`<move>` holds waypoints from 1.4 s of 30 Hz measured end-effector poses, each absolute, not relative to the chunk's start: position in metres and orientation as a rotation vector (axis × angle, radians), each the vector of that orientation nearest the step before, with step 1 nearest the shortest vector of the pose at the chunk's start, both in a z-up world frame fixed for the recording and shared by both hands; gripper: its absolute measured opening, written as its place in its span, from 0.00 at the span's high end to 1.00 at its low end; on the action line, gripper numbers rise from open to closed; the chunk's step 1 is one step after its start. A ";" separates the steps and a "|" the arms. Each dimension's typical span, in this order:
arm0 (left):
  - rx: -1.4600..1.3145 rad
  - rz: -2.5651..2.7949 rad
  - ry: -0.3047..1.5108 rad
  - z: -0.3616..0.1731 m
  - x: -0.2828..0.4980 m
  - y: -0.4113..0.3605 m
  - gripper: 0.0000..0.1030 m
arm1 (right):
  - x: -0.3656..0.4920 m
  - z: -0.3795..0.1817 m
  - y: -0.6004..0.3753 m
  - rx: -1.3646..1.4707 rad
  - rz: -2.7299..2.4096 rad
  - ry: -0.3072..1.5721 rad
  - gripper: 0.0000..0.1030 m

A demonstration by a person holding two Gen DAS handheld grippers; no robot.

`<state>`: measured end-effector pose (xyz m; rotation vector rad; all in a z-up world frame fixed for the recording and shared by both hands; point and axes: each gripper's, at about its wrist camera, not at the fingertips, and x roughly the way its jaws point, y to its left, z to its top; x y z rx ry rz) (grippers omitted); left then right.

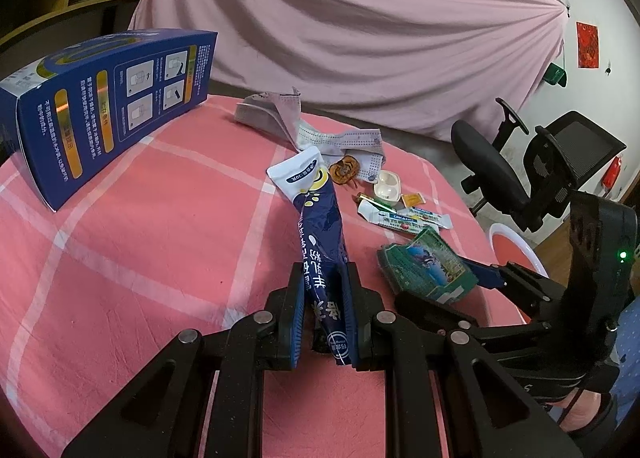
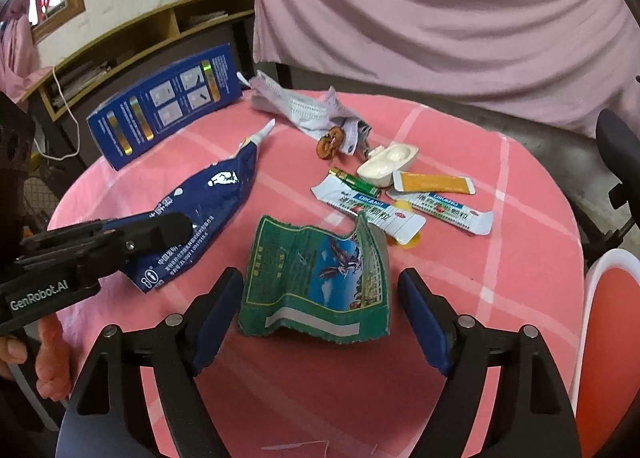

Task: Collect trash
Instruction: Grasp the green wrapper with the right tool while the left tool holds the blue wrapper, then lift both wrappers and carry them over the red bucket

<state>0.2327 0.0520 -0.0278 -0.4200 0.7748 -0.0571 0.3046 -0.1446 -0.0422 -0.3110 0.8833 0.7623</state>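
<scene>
Round table [image 2: 520,218], pink checked cloth, litter strewn over the far half. White bin [image 2: 600,278] with a red inside stands off the table's right edge.

Blue box [image 1: 108,110] lies on its side at the far left, well apart from both claws.

Blue pouch [image 1: 320,234]: long, crumpled, white top pointing away. Left gripper [image 1: 322,278] is pinching its near end, fingers pressed onto the foil. The far end looks to rest on the cloth; cannot tell if any of it is lifted.

Green wrapper [image 2: 316,278]: flat on the cloth, curled at one corner. Right gripper [image 2: 320,282] is spread wide, one finger on each side of it, not touching.

Beyond it: crumpled face masks [image 2: 304,110], two white sachets [image 2: 372,214], an orange sachet [image 2: 432,183], a white plastic case [image 2: 388,164], a green lighter [image 2: 354,182].

Risks, as judged:
- The pouch is held by one end only; slick foil could slip out when swung toward the bin.
- The green wrapper lies flat, so closing fingers may skate over it or pinch the cloth.
- The two claws sit close together; lifting at once could knock them.
</scene>
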 end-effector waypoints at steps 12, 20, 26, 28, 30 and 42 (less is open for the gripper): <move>-0.413 -0.055 0.779 -0.028 0.233 0.051 0.86 | 0.304 -0.045 -0.142 -0.345 0.728 0.877 0.23; -0.408 -0.068 0.770 -0.027 0.232 0.049 0.88 | 0.300 -0.042 -0.145 -0.329 0.741 0.860 0.50; -0.383 -0.087 0.754 -0.025 0.230 0.041 0.89 | 0.299 -0.041 -0.147 -0.312 0.762 0.858 0.65; -0.383 -0.088 0.751 -0.025 0.230 0.041 0.89 | 0.300 -0.041 -0.149 -0.295 0.760 0.863 0.69; -0.382 -0.088 0.747 -0.025 0.229 0.041 0.89 | 0.301 -0.040 -0.152 -0.275 0.750 0.860 0.71; -0.272 -0.095 0.539 0.002 0.200 0.021 0.89 | 0.273 0.001 -0.196 -0.107 0.745 0.560 0.73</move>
